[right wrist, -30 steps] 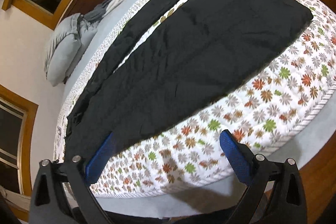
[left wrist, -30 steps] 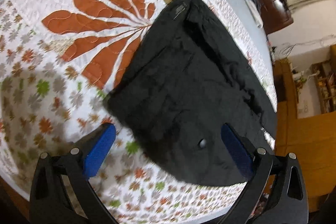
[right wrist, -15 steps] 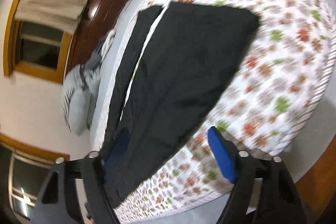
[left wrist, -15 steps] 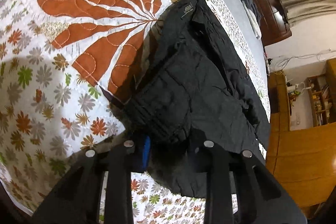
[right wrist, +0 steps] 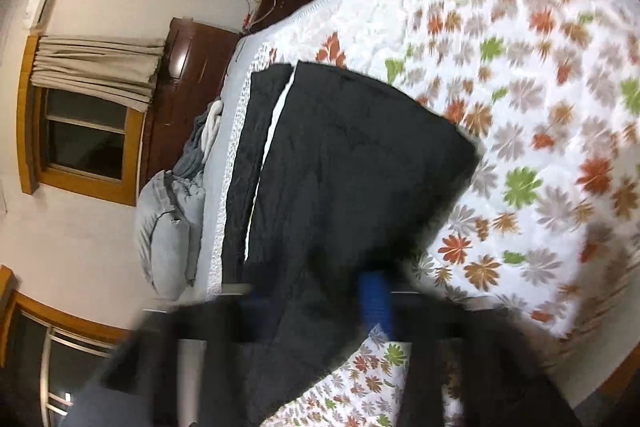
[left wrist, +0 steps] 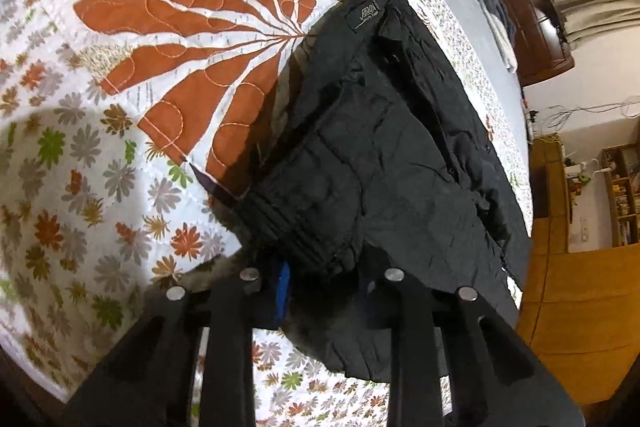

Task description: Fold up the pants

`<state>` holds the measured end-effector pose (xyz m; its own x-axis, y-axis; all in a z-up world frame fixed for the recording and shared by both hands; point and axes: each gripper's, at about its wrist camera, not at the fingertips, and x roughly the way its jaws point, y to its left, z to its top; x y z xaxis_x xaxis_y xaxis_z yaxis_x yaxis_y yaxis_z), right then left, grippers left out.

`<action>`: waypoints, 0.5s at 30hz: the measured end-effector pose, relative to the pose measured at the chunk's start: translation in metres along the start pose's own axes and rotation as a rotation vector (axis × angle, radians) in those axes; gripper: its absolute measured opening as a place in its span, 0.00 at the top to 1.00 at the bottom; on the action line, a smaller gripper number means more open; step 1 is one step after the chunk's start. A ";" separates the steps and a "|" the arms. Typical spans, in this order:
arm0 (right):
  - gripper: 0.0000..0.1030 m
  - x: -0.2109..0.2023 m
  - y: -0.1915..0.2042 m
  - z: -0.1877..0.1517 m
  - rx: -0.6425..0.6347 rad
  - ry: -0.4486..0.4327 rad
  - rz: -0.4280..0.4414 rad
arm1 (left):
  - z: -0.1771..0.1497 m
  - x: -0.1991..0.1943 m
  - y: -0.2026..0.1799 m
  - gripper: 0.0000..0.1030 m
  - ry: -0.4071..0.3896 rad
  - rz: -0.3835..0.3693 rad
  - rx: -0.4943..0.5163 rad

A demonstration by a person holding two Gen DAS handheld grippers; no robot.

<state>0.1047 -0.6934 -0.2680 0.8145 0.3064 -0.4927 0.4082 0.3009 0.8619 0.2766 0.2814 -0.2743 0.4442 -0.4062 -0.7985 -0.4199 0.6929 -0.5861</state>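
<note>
Both sets of jaws have just been closing: left gripper (left wrist: 320, 279) now pinches the black pants (left wrist: 384, 155) waistband low-centre, right gripper (right wrist: 320, 301) clamps a leg edge on the quilted bed (right wrist: 540, 87), so lifting can likely begin.

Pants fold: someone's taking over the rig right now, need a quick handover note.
Left gripper: jaws just closed, shut on the waistband corner of the black pants, which is bunched and raised.
Right gripper: jaws just closed, shut on a pant leg edge; view blurred.
Pants lie on the floral quilt, the legs side by side with a gap between them.
Done: both grips taken.
Left: every fold, likely one leg over the other first.
</note>
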 end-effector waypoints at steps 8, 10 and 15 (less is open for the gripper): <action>0.95 -0.025 0.019 -0.029 -0.092 0.025 -0.035 | 0.009 -0.042 -0.003 0.82 0.020 0.053 0.000; 0.95 -0.026 0.021 -0.038 -0.106 0.052 -0.045 | 0.008 -0.056 0.008 0.82 0.019 0.066 -0.011; 0.95 -0.017 0.022 -0.066 -0.149 0.127 -0.076 | 0.002 -0.075 0.056 0.82 0.027 0.081 -0.063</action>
<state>0.0729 -0.6326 -0.2491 0.7215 0.3861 -0.5748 0.3930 0.4551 0.7990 0.2209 0.3520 -0.2473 0.3854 -0.3673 -0.8465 -0.5027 0.6858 -0.5264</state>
